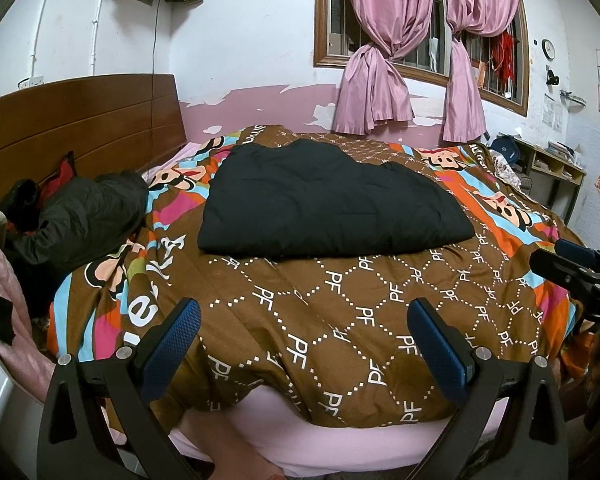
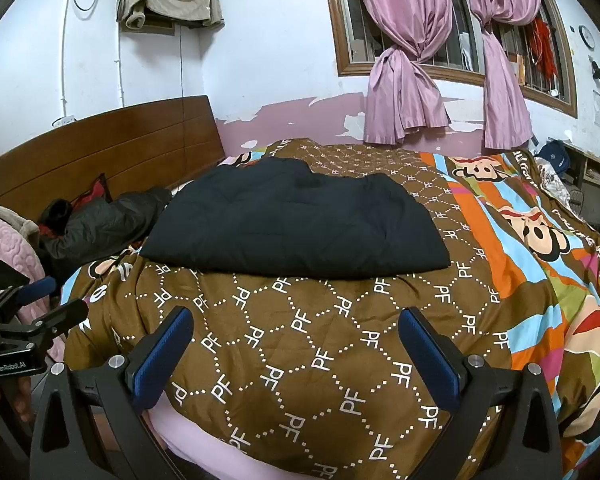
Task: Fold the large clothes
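**Operator:** Left wrist view first. My left hand-held gripper [image 1: 304, 344] has its jaws spread wide with nothing between them, and it hangs over the near edge of the bed [image 1: 340, 440]. The black garment [image 1: 324, 200] lies flat on the brown quilt [image 1: 340, 320], well apart from my fingertips and past the middle of the bed. A dark jacket [image 1: 88, 216] is heaped by the headboard [image 1: 80, 120], clear of the garment.

**Checker:** How do you judge its handling?

**Operator:** It looks padded and soft, with faint quilted seams. I expect it to be bulky but light, limp at the edges, and likely to sag between two grips. The near hem runs straight, so I would pinch each near corner, where the layers are thin enough for the jaws.

**Checker:** Right wrist view?

**Operator:** My right hand-held gripper [image 2: 296, 344] is likewise spread and empty, low over the quilt. The garment sits ahead and slightly left. Its near right corner [image 2: 440, 260] is plainly exposed; the near left corner [image 2: 148, 250] lies near the jacket. The left gripper shows at the frame's left edge.

**Checker:** Risk?

**Operator:** Catching quilt fabric along with the hem, since the garment lies directly on it. The shell may also be slippery, but I cannot confirm that.
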The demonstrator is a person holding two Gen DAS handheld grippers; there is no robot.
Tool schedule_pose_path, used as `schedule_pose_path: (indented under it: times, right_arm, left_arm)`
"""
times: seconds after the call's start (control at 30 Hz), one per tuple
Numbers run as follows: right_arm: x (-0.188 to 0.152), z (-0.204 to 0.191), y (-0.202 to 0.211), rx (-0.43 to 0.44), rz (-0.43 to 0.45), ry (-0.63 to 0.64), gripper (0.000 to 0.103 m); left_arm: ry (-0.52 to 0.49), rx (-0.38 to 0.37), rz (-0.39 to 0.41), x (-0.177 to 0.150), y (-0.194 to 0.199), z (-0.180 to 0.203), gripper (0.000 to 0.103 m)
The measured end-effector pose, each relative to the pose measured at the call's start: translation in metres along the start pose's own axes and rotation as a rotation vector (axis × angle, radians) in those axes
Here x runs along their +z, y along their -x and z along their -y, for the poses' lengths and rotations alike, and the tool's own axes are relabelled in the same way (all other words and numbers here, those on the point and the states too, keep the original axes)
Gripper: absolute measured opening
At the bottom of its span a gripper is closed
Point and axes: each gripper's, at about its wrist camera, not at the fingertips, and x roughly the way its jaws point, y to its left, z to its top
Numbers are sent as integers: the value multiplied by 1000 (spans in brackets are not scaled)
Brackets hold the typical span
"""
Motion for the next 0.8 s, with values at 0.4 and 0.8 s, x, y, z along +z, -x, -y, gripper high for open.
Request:
schedule_pose_path:
  times: [0.4, 0.8]
  right_arm:
    - [0, -2, 0, -1, -1, -2, 103]
    - [1, -3, 0, -1, -3, -4, 103]
  left_arm:
    - [-2, 0, -1, 0, 0, 0, 101]
    - [-3, 0, -1, 0, 0, 0, 101]
